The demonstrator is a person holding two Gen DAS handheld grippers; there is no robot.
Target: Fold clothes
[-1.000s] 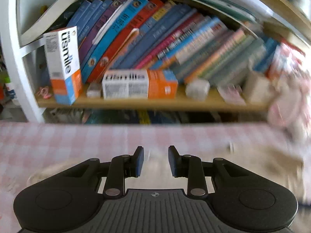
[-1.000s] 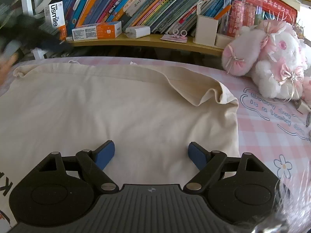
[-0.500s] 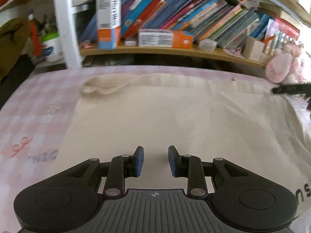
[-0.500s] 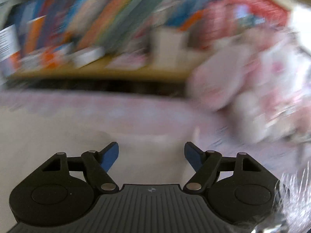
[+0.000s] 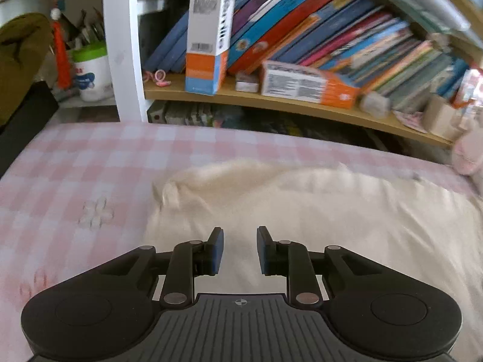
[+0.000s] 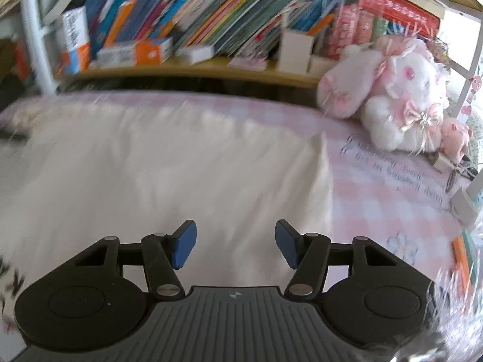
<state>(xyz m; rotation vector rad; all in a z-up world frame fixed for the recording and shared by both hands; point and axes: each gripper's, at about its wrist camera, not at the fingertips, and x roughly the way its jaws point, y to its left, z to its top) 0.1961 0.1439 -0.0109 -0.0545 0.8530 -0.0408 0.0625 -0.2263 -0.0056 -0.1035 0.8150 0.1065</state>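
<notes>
Left wrist: green-lid tub (image 5: 90, 74) holds pens, shelf (image 5: 302, 107) w/ books (image 5: 317, 39).

Left claw (image 5: 240, 249), right claw (image 6: 235, 242): black bodies, blue pads, silver rivets.

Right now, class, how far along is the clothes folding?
Done: the cream garment lies spread on the pink checked cover, unfolded. In hand: nothing; left hand-held gripper and right hand-held gripper are closing over it, nothing between the jaws. Left: every fold.
</notes>
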